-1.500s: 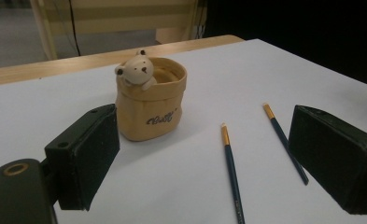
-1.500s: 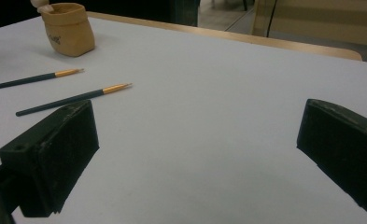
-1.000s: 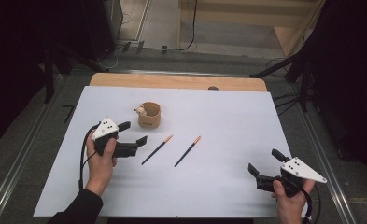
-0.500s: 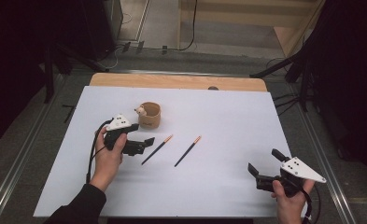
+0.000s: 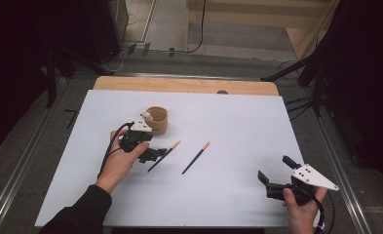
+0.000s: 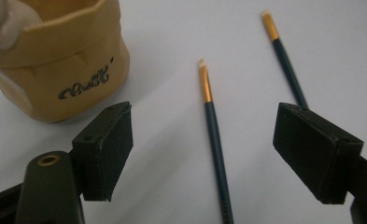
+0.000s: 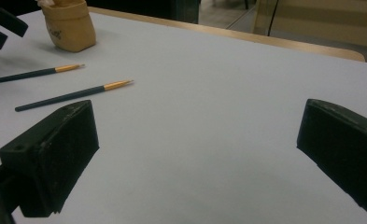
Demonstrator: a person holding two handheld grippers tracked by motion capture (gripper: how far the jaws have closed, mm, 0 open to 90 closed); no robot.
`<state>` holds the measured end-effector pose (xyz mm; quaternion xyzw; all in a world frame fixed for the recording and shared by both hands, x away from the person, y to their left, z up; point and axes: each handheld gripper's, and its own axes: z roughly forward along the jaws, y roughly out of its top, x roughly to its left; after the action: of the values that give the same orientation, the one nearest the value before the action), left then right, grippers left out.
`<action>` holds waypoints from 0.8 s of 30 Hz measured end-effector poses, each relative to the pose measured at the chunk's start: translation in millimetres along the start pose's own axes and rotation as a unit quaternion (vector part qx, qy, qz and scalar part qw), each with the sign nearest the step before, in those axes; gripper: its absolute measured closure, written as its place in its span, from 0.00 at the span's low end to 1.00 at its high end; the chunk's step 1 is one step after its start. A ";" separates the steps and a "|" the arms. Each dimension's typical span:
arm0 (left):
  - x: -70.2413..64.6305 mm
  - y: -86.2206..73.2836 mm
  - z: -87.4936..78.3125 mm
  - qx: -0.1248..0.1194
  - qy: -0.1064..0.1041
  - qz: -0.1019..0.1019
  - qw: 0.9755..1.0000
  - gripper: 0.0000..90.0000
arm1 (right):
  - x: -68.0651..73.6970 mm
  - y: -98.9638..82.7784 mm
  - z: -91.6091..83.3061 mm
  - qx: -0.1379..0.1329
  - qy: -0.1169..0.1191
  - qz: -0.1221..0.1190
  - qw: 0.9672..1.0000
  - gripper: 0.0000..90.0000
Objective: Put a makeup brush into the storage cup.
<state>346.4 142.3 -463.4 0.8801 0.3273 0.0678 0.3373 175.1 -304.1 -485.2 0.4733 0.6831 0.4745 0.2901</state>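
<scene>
Two dark sticks with gold tips lie side by side on the white tabletop [image 5: 242, 117]: a left stick [image 5: 169, 151] and a right stick [image 5: 196, 158]. My left gripper [image 5: 155, 154] is low over the left stick's near end. Its jaws have just been closing, and they straddle that stick [image 6: 214, 135] without the pads touching it. The other stick [image 6: 286, 70] lies beyond the right jaw. A tan cup [image 5: 156, 119] with a small white figure on its rim stands just behind. My right gripper [image 5: 275, 168] rests open at the front right, with bare table between its jaws.
A wooden strip [image 5: 184, 85] borders the far edge of the table. The right gripper view has both sticks [image 7: 74, 95], the cup [image 7: 69, 25] and the left gripper [image 7: 3, 29] far off at its upper left. Dark floor and metal rails surround the table.
My left hand has moved right and a little down, from left of the sticks to over the left stick's near end. Its jaws stand narrower. The right hand has kept still.
</scene>
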 end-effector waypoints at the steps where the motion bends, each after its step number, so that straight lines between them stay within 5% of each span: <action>1: 0.2 0.9 1.8 0.010 0.001 0.005 1.000 0.25 | -0.1 0.0 0.0 0.000 0.000 0.000 1.000 0.00; 13: 2.5 13.9 18.2 0.086 0.028 0.023 0.996 0.38 | -0.7 -0.7 0.4 0.004 -0.002 0.001 1.000 0.00; 19: -0.1 16.2 24.2 0.110 0.026 0.038 0.993 0.41 | -2.3 -2.1 1.1 0.008 -0.004 0.005 1.000 0.00; 24: 0.8 18.4 26.3 0.120 0.010 0.047 0.992 0.55 | -1.9 -2.0 1.6 0.010 -0.003 0.004 1.000 0.00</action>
<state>365.7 118.1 -471.8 0.9279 0.2944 0.0530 0.2227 176.4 -305.5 -487.8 0.4804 0.6848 0.4678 0.2852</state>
